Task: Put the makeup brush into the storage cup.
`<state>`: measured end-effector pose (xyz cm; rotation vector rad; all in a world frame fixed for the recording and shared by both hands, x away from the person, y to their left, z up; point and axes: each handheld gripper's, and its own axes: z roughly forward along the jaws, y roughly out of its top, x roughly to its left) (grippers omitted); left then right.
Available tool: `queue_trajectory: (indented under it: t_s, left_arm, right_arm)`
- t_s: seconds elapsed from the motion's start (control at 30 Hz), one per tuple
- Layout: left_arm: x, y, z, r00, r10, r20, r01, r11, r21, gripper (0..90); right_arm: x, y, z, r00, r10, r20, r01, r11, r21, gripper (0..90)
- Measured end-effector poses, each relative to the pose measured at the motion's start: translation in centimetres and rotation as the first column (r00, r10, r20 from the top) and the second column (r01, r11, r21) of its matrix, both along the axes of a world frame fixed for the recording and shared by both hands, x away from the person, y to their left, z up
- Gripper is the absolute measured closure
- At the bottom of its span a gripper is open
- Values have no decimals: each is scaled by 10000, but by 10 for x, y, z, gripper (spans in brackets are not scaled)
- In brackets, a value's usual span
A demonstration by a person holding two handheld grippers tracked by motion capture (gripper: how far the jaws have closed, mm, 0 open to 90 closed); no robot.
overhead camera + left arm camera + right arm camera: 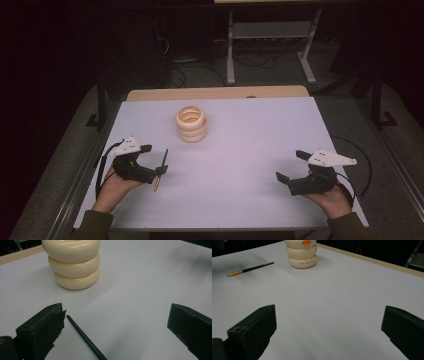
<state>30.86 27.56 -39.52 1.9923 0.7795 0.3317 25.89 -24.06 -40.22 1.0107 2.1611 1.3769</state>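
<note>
A thin dark brush [161, 169] with a gold ferrule lies flat on the white table [250, 145]. My left gripper [152, 162] is open around it, and in the left gripper view the brush [82, 336] lies close to the left-hand jaw without touching it. A cream holder [191, 123] made of stacked rings stands upright past the left gripper [117, 312]; that holder [73, 263] looks empty from above. My right gripper [290, 165] rests open at the table's right, nothing between its jaws. From the right gripper [329, 312] I see the brush [249, 269] and the holder [302, 253] far off.
A wooden strip [215, 93] runs along the table's far edge. Beyond it stand a metal desk frame [270, 45] and cables on a dark floor. Bare white surface lies between the two grippers.
</note>
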Motion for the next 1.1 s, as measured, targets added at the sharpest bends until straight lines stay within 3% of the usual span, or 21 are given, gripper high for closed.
queue_trajectory:
  t_s: [1.1]
  left_arm:
    - [24,-10,8,9994,286,189,-286,9996,1,3]
  right_arm:
    - [0,0,0,10000,5,87,-5,10000,-16,0]
